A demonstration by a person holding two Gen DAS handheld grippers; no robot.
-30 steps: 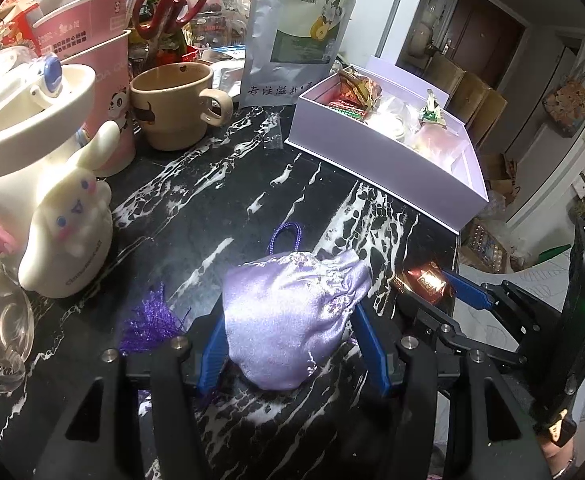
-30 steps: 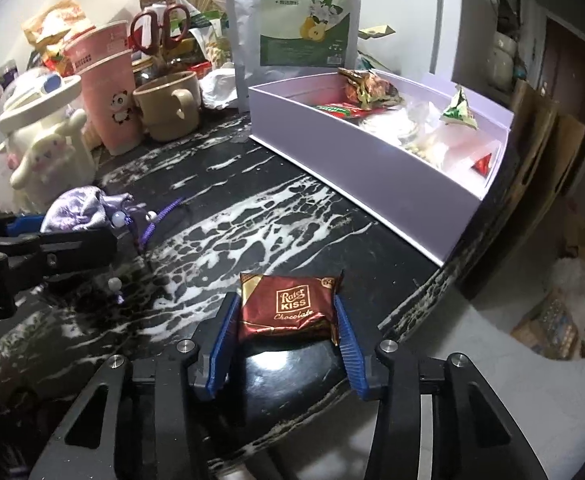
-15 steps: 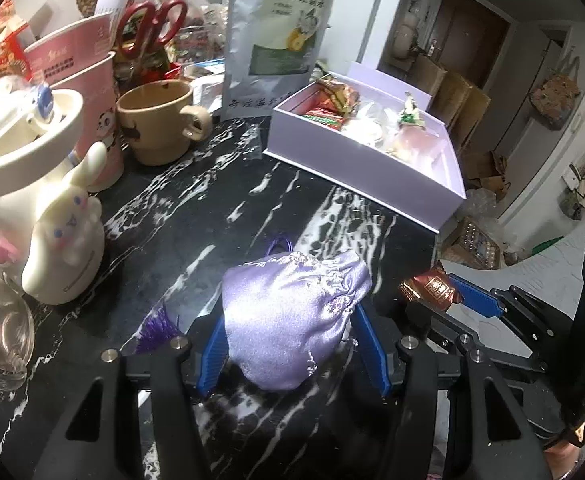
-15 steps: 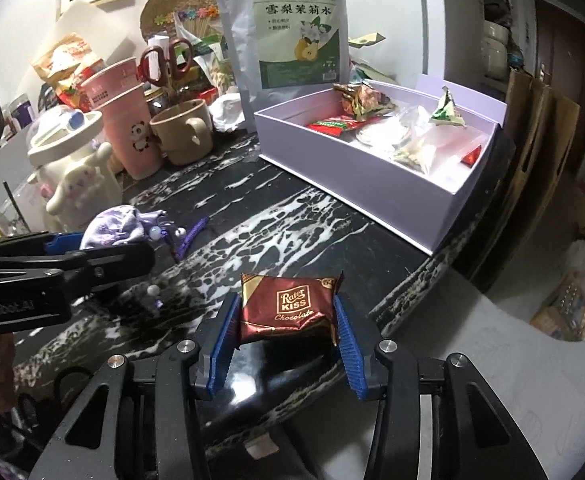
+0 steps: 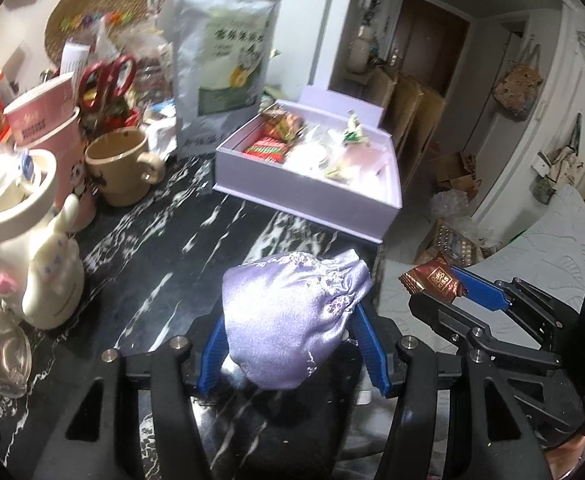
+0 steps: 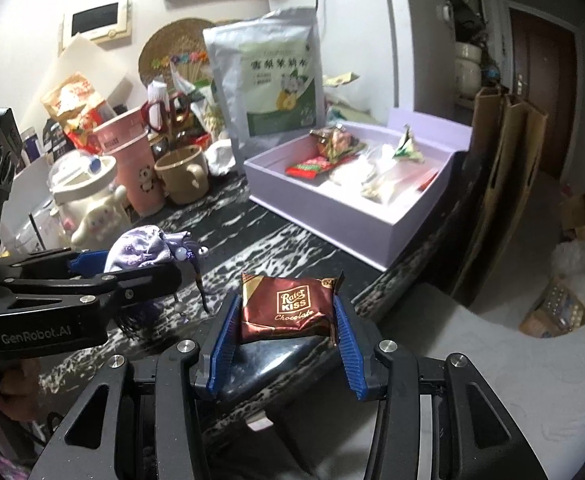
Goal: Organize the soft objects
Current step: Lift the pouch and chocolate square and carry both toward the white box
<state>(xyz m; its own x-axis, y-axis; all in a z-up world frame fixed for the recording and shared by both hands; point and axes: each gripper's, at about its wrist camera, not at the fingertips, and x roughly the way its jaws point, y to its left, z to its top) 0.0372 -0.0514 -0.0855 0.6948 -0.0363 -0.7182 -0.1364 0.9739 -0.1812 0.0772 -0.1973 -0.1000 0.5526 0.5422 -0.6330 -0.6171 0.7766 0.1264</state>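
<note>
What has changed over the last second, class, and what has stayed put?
Both tongs have risen off the counter: the left lifting the pouch, the right lifting the chocolate. Neither grip changed. The box, mug and cups have not moved.

Left hand-held gripper [image 5: 292,344] clamping lilac satin pouch [image 5: 292,316], seemingly lifted above marble counter [image 5: 164,248]

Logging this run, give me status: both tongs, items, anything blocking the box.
Left tongs shut on purple pouch. Right tongs shut on chocolate packet. Lilac box open; path unobstructed.
</note>
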